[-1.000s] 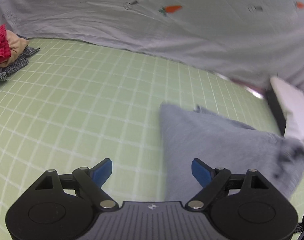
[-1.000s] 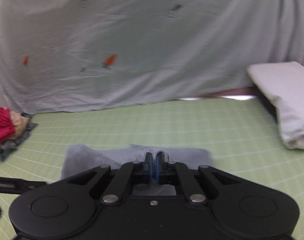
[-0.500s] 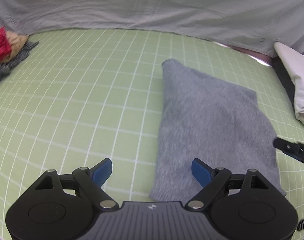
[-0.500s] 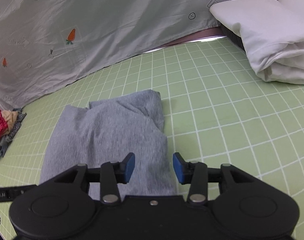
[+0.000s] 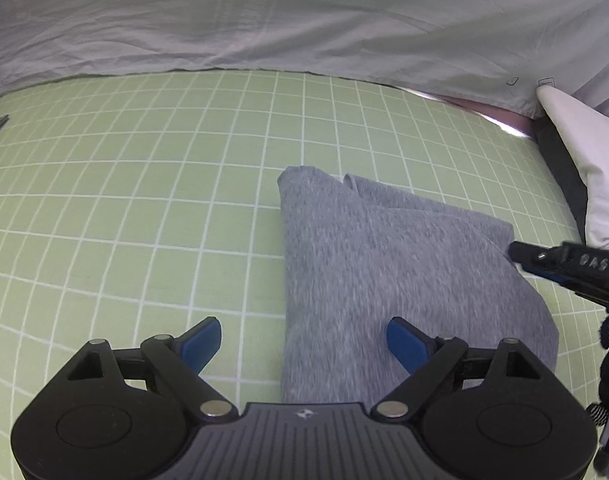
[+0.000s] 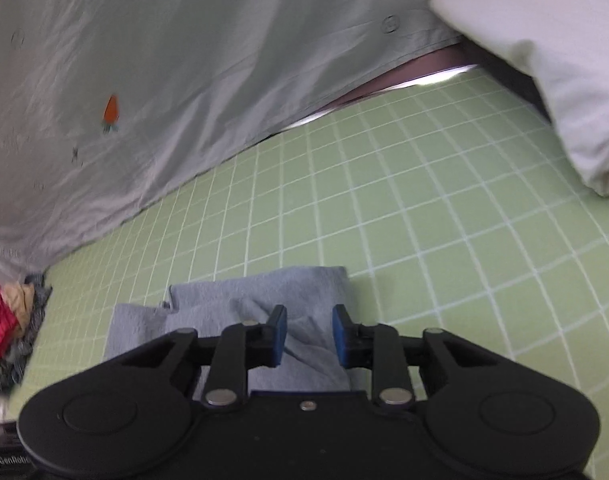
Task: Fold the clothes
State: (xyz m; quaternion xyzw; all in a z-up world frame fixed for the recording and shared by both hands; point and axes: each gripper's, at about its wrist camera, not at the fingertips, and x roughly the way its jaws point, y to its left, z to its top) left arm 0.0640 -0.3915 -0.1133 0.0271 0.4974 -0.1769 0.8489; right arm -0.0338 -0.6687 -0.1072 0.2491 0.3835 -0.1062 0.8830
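Below, in the left wrist view, the left tongs [image 5: 303,340] stand wide open, their blue pads spread far apart and holding nothing. A folded grey garment [image 5: 388,280] lies flat on the green gridded mat [image 5: 144,184], filling the centre and lower right of the frame; its left edge runs down between the two pads, and the right pad hangs over the cloth. At the right edge of the frame the black tip of the right tongs [image 5: 544,264] reaches in at the garment's right edge; whether it touches the cloth cannot be told. A pale grey sheet [image 5: 304,20] with small printed motifs hangs across the top of the frame. A folded white cloth [image 5: 584,168] sits at the far right.

From the right wrist view, the right tongs [image 6: 307,336] are partly open, a clear gap showing between the blue pads, with nothing clamped. The grey garment [image 6: 232,304] lies on the mat [image 6: 424,220] in the lower centre of the frame, directly under and just beyond the pads, its top layer rumpled into a fold. A heap of red, tan and dark clothes [image 6: 8,328] rests at the left edge. The grey sheet [image 6: 184,60] covers the upper left, and the white cloth [image 6: 544,60] occupies the upper right corner.
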